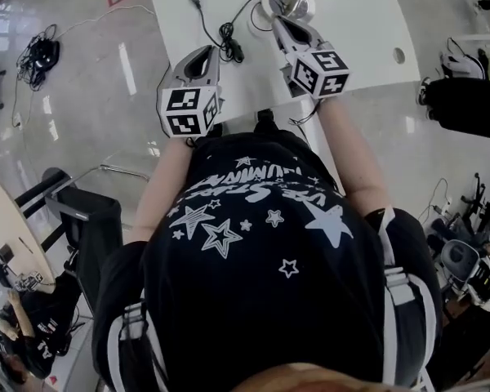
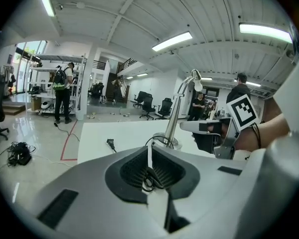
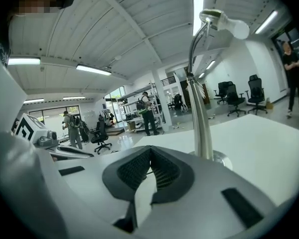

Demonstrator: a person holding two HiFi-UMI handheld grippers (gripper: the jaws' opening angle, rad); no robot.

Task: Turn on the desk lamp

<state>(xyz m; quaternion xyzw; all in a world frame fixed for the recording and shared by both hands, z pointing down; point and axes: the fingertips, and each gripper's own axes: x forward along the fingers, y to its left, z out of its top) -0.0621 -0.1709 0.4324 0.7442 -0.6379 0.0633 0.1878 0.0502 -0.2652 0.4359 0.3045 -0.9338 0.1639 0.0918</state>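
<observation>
Desk lamp (image 1: 292,5) directly ahead of right tool (image 1: 281,26), clenched and empty, tips near the round base. Left tool (image 1: 204,52) clenched too, to its left, just short of bundled black cord (image 1: 227,36). All over white desk (image 1: 359,15), plug (image 1: 194,2) farther off.

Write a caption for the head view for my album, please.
Left gripper and right gripper, both shut, held over a white table near a silver lamp.
</observation>
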